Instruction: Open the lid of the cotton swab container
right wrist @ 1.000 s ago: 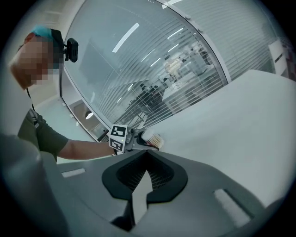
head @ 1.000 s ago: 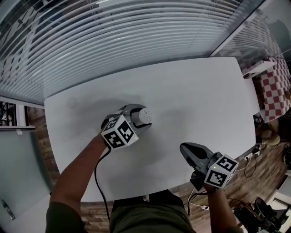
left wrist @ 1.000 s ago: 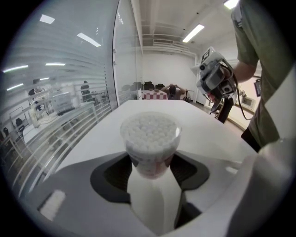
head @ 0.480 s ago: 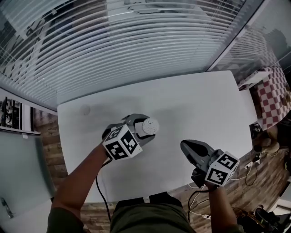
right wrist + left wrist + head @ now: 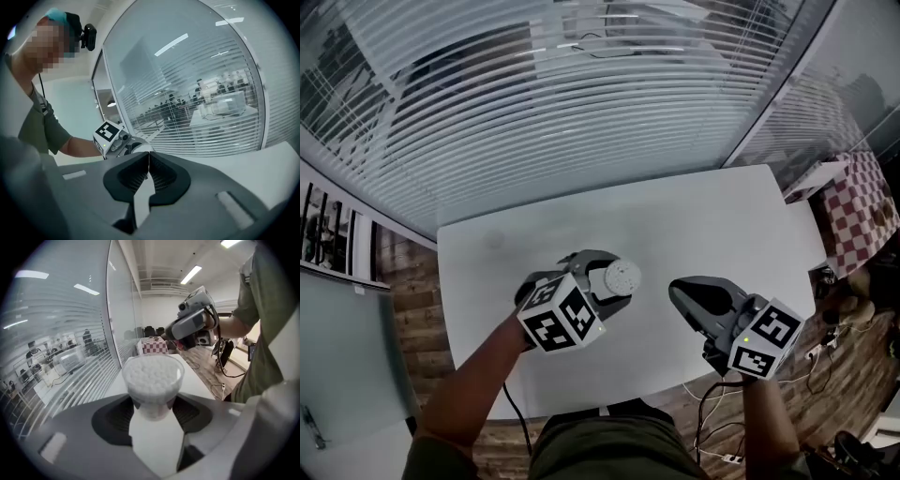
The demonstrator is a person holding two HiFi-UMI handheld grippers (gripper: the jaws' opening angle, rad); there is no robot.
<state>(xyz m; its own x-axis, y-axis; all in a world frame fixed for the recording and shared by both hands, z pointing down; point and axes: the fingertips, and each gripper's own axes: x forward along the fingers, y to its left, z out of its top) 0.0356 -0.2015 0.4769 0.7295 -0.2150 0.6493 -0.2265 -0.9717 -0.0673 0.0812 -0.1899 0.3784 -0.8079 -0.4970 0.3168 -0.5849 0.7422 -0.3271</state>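
The cotton swab container (image 5: pixel 622 277) is a small round clear tub packed with white swab tips. My left gripper (image 5: pixel 605 279) is shut on its sides and holds it above the white table (image 5: pixel 722 216). In the left gripper view the container (image 5: pixel 152 380) stands upright between the jaws of the left gripper (image 5: pixel 152 414), its top facing the camera; I cannot tell whether a lid covers it. My right gripper (image 5: pixel 675 291) is shut and empty, a short way right of the container with its tip pointing toward it. The right gripper view shows the right gripper's (image 5: pixel 148 157) jaws pressed together.
A glass wall with horizontal blinds (image 5: pixel 534 122) runs along the table's far edge. A stand with a red-checked cloth (image 5: pixel 862 202) sits beyond the right end. Cables (image 5: pixel 717 441) trail on the wooden floor near the front edge.
The head view has shifted, so the table sits further right and lower. The right gripper has come closer to the container. The left gripper still holds the container.
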